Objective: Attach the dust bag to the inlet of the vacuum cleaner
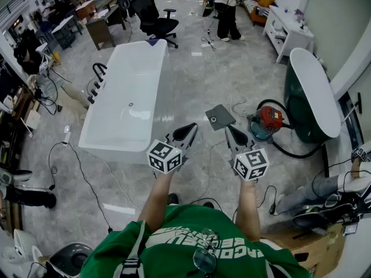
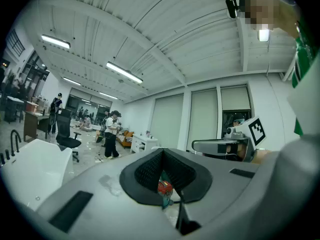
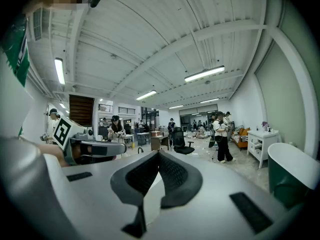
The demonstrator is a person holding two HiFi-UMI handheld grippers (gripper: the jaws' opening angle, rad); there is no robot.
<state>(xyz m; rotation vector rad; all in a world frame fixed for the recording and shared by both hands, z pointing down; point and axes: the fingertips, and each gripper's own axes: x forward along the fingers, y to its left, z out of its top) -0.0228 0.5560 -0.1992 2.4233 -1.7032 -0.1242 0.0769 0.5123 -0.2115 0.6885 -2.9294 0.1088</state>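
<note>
Left hand-held gripper (image 2: 162,152) closed, vacuum cleaner (image 2: 164,187) partly hidden

bathtubs (image 1: 139,68) (image 1: 316,86) 2 (white, green) | vacuum cleaner (image 1: 268,120) 1 | dust bag (image 1: 219,117) 1

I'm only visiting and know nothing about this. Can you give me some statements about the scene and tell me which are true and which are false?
1. The left gripper and right gripper are both shut and hold nothing. True.
2. The dust bag is already fitted on the vacuum cleaner. False: it lies flat on the floor, apart from it.
3. A white bathtub stands to the person's left. True.
4. The office chair sits inside the bathtub. False: it stands on the floor beyond it.
</note>
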